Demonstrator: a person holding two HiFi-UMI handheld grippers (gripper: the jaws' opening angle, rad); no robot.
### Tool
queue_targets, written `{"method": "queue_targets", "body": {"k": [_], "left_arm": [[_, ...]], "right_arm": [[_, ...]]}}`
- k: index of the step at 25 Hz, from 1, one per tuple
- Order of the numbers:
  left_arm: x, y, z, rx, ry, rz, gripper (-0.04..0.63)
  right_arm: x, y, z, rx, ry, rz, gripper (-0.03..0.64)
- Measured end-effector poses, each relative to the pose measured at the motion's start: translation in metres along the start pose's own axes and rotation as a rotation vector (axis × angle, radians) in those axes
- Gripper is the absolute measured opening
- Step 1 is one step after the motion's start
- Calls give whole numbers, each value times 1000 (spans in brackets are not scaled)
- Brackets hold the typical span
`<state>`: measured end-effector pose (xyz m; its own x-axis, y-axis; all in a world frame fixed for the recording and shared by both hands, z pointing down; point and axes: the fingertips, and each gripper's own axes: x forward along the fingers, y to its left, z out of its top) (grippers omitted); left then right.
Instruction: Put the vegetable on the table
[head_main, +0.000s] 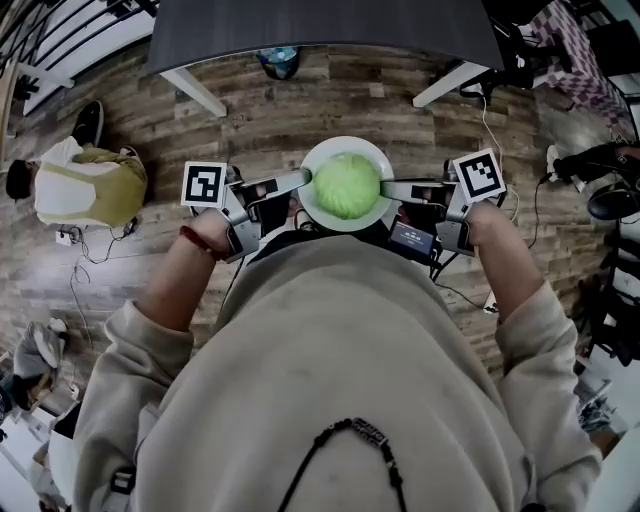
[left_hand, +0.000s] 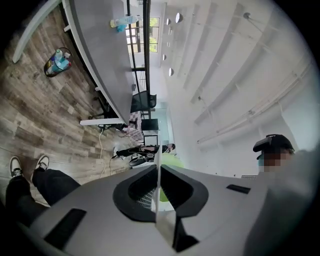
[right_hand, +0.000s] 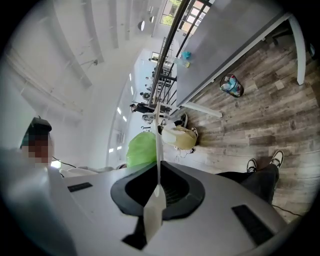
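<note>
A pale green round cabbage (head_main: 346, 186) sits in the middle of a round white plate (head_main: 345, 145), which the person carries in front of the chest between the two hand-held grippers. The left gripper (head_main: 303, 181) pinches the plate's left rim and the right gripper (head_main: 391, 188) pinches its right rim. In each gripper view the jaws stand narrow, clamped on the thin white edge of the plate (left_hand: 157, 167) (right_hand: 158, 145), with the cabbage (left_hand: 171, 161) (right_hand: 141, 148) showing green just past it. The plate hangs over the wood-plank floor (head_main: 250, 120), near the front edge of the dark grey table (head_main: 320, 25) but not on it. A beige backpack (head_main: 95, 185) lies on the floor to the left, well apart from the plate.
</note>
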<state>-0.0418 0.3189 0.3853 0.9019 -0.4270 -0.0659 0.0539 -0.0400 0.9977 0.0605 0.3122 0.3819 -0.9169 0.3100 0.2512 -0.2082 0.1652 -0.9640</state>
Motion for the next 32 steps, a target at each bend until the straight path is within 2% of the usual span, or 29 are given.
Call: {"method": "queue_targets", "body": {"k": [8,13,18,25,32], "left_arm": [[-3,-1,38,31,-59,18,29],[27,-2,89,26,-67,35,29],[31,-2,96,63,-76,42,28],[99,-5,155,57,-95,60,28],[147,8,174,31,-87,99,28]], "right_arm": [[8,-2,38,-3,28,26,28],[-17,-13,95,-17,51,31,28],[-20,-13,102,-48,49,48,28],[-80,-27,168,-52,57,75,28],[-121,-52,192,-40,55,97,28]]}}
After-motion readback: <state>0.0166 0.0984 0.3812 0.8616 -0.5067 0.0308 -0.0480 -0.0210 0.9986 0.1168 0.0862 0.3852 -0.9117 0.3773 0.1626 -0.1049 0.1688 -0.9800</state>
